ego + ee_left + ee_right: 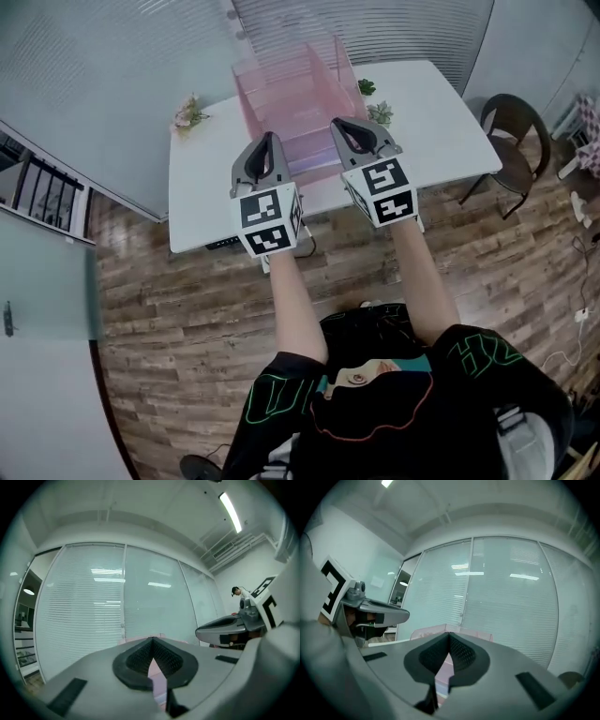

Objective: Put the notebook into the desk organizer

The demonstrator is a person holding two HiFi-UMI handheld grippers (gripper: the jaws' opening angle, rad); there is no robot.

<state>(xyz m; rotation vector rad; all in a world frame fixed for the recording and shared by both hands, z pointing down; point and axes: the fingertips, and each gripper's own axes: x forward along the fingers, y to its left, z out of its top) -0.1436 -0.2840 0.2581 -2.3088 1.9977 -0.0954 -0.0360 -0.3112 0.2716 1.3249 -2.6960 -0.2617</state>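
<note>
The white counter [202,192] stands against the blinds, with a dark chair [512,120] at its right end. A pink see-through desk organizer [291,94] sits at the counter's far middle; I can't make out the notebook through its walls. The left gripper [270,141] and right gripper [343,126] are held level side by side over the near edge, both closed on nothing. Small plants [190,112] dot the far corners.

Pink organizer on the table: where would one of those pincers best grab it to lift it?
Probably the top rim of a side wall of the pink organizer, from straight above, one jaw on each side. Its walls stand thin and upright with the top open; the whole box looks too wide for the jaws.
</note>
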